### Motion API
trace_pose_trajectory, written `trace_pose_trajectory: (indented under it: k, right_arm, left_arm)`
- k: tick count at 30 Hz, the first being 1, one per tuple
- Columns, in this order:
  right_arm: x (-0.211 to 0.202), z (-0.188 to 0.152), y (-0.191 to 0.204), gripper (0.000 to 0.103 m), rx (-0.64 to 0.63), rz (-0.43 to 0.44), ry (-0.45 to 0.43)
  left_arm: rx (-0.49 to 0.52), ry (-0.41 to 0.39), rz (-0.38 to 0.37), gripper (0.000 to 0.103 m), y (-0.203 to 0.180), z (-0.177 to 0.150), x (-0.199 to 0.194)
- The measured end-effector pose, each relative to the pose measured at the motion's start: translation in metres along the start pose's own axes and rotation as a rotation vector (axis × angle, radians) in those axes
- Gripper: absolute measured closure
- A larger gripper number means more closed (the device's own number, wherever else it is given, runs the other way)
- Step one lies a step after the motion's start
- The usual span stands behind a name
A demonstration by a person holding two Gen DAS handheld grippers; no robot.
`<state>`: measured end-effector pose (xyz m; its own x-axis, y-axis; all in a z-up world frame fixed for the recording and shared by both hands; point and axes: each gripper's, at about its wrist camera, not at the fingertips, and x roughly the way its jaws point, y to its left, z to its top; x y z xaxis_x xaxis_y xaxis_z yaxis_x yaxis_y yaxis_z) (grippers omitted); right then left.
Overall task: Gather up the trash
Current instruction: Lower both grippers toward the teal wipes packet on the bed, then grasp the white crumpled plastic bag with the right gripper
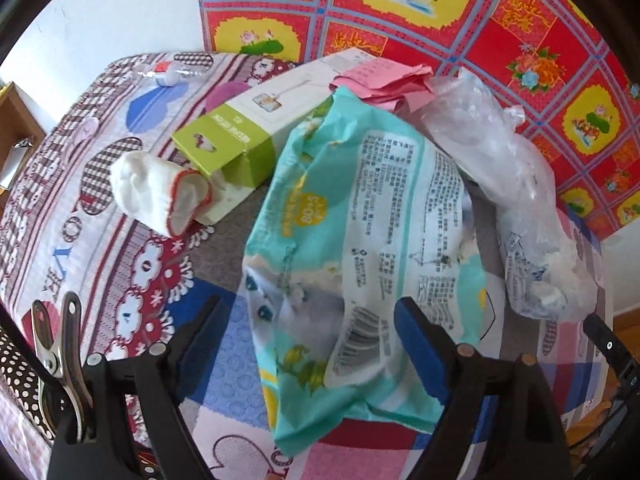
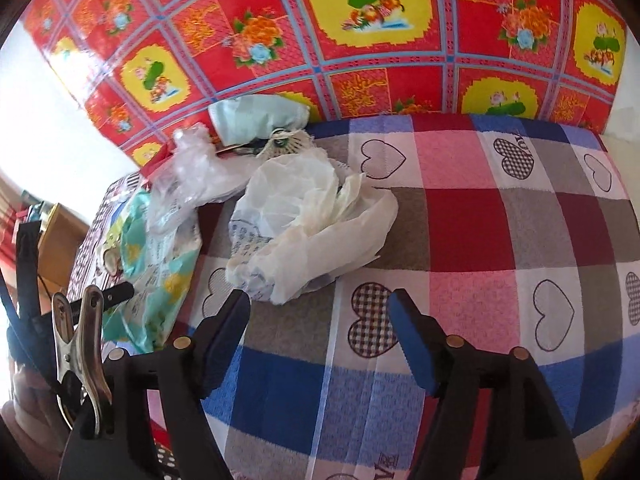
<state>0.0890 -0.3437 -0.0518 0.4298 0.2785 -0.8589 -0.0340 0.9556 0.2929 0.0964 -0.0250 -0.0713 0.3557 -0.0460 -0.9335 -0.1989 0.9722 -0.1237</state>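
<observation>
A crumpled teal wet-wipe pack (image 1: 360,240) lies on the bed between the wide-apart fingers of my left gripper (image 1: 308,308), which is open; a gap shows at the left pad. The right gripper (image 2: 320,300) is open too, with only blanket between its blue pads. Just ahead of it sits a crumpled white paper bag (image 2: 304,216). More trash lies around: a clear plastic bag (image 1: 500,184), pink paper (image 1: 392,84), a green and white carton (image 1: 240,140) and a white cloth with red trim (image 1: 160,192). The teal pack (image 2: 160,264) shows left in the right wrist view.
A checked heart-pattern blanket (image 2: 480,216) covers the bed; a red floral cloth (image 2: 360,40) hangs behind. A shuttlecock (image 2: 288,142) and a pale green bag (image 2: 260,116) lie at the back. A plastic bottle (image 1: 168,74) lies far left. Wooden furniture (image 1: 16,128) stands beside the bed.
</observation>
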Motion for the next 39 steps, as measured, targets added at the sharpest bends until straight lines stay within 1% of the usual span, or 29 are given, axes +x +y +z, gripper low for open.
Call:
trace_pose_trajectory:
  k: [6, 9, 13, 15, 17, 20, 21, 22, 24, 25, 27, 28, 29, 31, 32, 33, 35, 39]
  right_arm:
    - [0.016, 0.007, -0.003, 0.03, 0.027, -0.003, 0.01]
    - [0.026, 0.01, -0.003, 0.03, 0.029, -0.006, 0.019]
    - [0.033, 0.012, -0.003, 0.03, 0.034, -0.022, -0.003]
    - [0.037, 0.012, -0.002, 0.03, 0.04, -0.018, -0.006]
    - [0.041, 0.012, -0.002, 0.03, 0.043, -0.015, 0.0]
    - [0.048, 0.011, -0.002, 0.03, 0.036, -0.021, 0.017]
    - [0.05, 0.01, -0.002, 0.031, 0.038, -0.018, 0.02]
    - [0.052, 0.01, -0.003, 0.033, 0.042, -0.013, 0.025]
    - [0.056, 0.008, -0.005, 0.044, 0.056, 0.004, 0.036]
    - [0.058, 0.007, -0.007, 0.047, 0.065, 0.011, 0.043]
    - [0.06, 0.005, -0.008, 0.067, 0.08, 0.022, 0.05]
    - [0.06, 0.004, -0.008, 0.072, 0.082, 0.028, 0.05]
    - [0.06, 0.003, -0.008, 0.08, 0.081, 0.033, 0.05]
    - [0.058, 0.001, -0.007, 0.09, 0.067, 0.031, 0.039]
    - [0.056, 0.0, -0.006, 0.094, 0.06, 0.032, 0.034]
    - [0.053, -0.001, -0.005, 0.095, 0.049, 0.03, 0.021]
    - [0.047, -0.002, -0.004, 0.097, 0.039, 0.024, 0.002]
    - [0.034, -0.005, -0.006, 0.099, 0.034, 0.025, -0.026]
  left_arm:
    - [-0.013, 0.038, -0.009, 0.015, -0.004, -0.001, 0.018]
    - [-0.017, 0.052, -0.025, 0.015, -0.006, -0.004, 0.024]
    - [-0.02, 0.041, -0.022, 0.015, -0.008, -0.005, 0.024]
    - [-0.033, 0.034, -0.023, 0.017, -0.008, -0.006, 0.024]
    - [-0.035, 0.027, -0.036, 0.021, -0.009, -0.007, 0.024]
    - [-0.035, 0.026, -0.075, 0.027, -0.011, -0.012, 0.02]
    - [-0.034, 0.028, -0.086, 0.027, -0.012, -0.013, 0.019]
    - [-0.03, 0.029, -0.094, 0.029, -0.015, -0.014, 0.018]
    - [-0.02, 0.03, -0.108, 0.032, -0.019, -0.016, 0.018]
    - [-0.013, 0.028, -0.116, 0.035, -0.021, -0.017, 0.017]
    - [0.0, 0.024, -0.126, 0.038, -0.026, -0.018, 0.016]
    - [0.009, 0.024, -0.13, 0.04, -0.028, -0.019, 0.015]
    - [0.017, 0.025, -0.134, 0.042, -0.03, -0.02, 0.015]
    - [0.036, 0.024, -0.145, 0.046, -0.035, -0.022, 0.014]
    - [0.044, 0.024, -0.144, 0.066, -0.036, -0.023, 0.013]
    - [0.05, 0.028, -0.139, 0.073, -0.038, -0.025, 0.013]
    - [0.038, 0.054, -0.17, 0.073, -0.039, -0.027, 0.016]
    - [0.056, 0.042, -0.17, 0.073, -0.042, -0.03, 0.014]
